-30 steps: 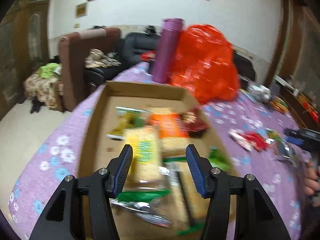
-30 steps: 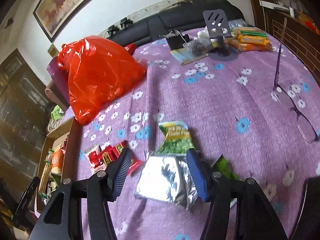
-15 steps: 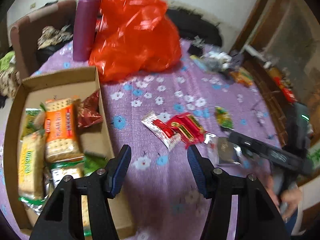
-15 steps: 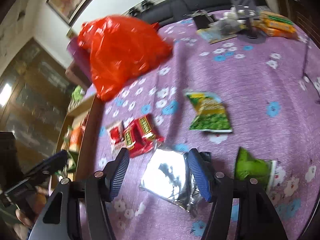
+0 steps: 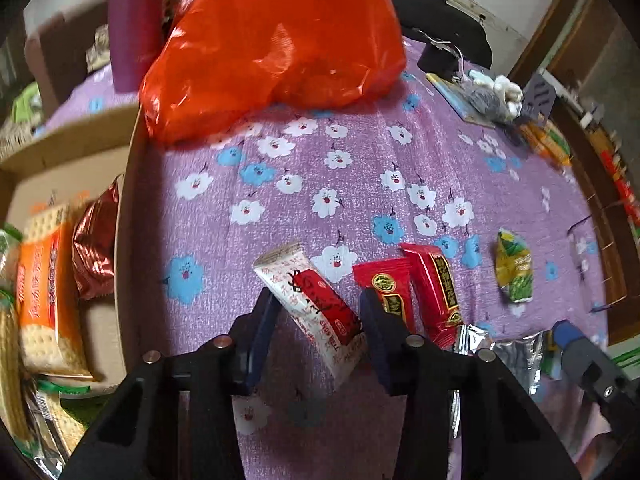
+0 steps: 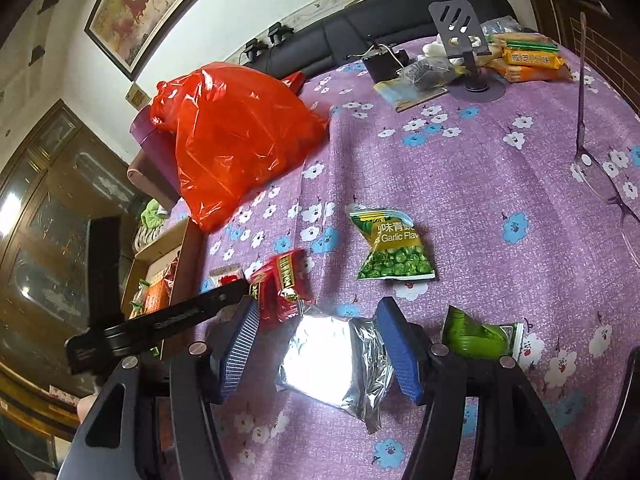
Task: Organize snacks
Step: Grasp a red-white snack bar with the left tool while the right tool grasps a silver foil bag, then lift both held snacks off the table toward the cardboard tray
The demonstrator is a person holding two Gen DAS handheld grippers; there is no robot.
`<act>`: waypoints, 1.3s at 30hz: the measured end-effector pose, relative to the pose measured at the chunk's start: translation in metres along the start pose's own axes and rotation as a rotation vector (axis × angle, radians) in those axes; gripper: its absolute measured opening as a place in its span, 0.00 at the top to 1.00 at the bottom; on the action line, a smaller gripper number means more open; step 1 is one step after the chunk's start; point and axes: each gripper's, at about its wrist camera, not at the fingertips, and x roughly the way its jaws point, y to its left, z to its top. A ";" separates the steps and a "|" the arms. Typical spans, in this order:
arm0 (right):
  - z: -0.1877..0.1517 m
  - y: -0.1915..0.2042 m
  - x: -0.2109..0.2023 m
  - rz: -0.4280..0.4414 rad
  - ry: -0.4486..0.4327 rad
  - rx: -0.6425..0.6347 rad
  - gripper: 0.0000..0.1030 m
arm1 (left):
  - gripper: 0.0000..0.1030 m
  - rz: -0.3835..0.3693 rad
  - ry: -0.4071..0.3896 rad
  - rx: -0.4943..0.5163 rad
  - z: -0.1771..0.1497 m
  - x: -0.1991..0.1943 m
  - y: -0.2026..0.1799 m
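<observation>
Straddling the white-and-red snack bar wrapper, your left claw has been closing around it, while your right claw hangs released above the crinkled silver foil packet.

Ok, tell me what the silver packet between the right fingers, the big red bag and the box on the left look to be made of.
Silver packet: probably metallised foil film, mirror-bright glare and sharp crinkles.
Red bag: thin glossy plastic, translucent, with creased highlights.
Box: looks like plain brown cardboard, matte, with a thin raw-edged wall.
</observation>
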 end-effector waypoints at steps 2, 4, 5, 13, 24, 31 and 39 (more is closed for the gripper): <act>0.000 0.000 0.004 -0.006 0.006 -0.007 0.35 | 0.77 -0.017 -0.007 0.031 -0.007 -0.004 -0.004; -0.001 -0.002 0.007 -0.026 0.008 -0.007 0.36 | 0.79 -0.029 -0.021 0.047 -0.012 -0.007 -0.007; -0.001 -0.003 0.008 -0.026 0.011 -0.008 0.36 | 0.79 -0.034 -0.028 0.054 -0.016 -0.011 -0.006; -0.002 -0.001 0.002 -0.067 -0.005 -0.014 0.36 | 0.80 -0.149 -0.138 0.061 -0.031 -0.050 0.012; -0.025 0.028 0.032 -0.237 0.076 -0.141 0.22 | 0.80 -0.209 -0.229 0.088 -0.028 -0.055 0.018; -0.037 0.035 0.050 -0.454 0.075 -0.276 0.47 | 0.79 -0.220 -0.209 0.095 -0.032 -0.053 0.019; -0.028 0.032 0.027 -0.371 -0.002 -0.234 0.77 | 0.79 -0.225 -0.216 0.085 -0.033 -0.053 0.021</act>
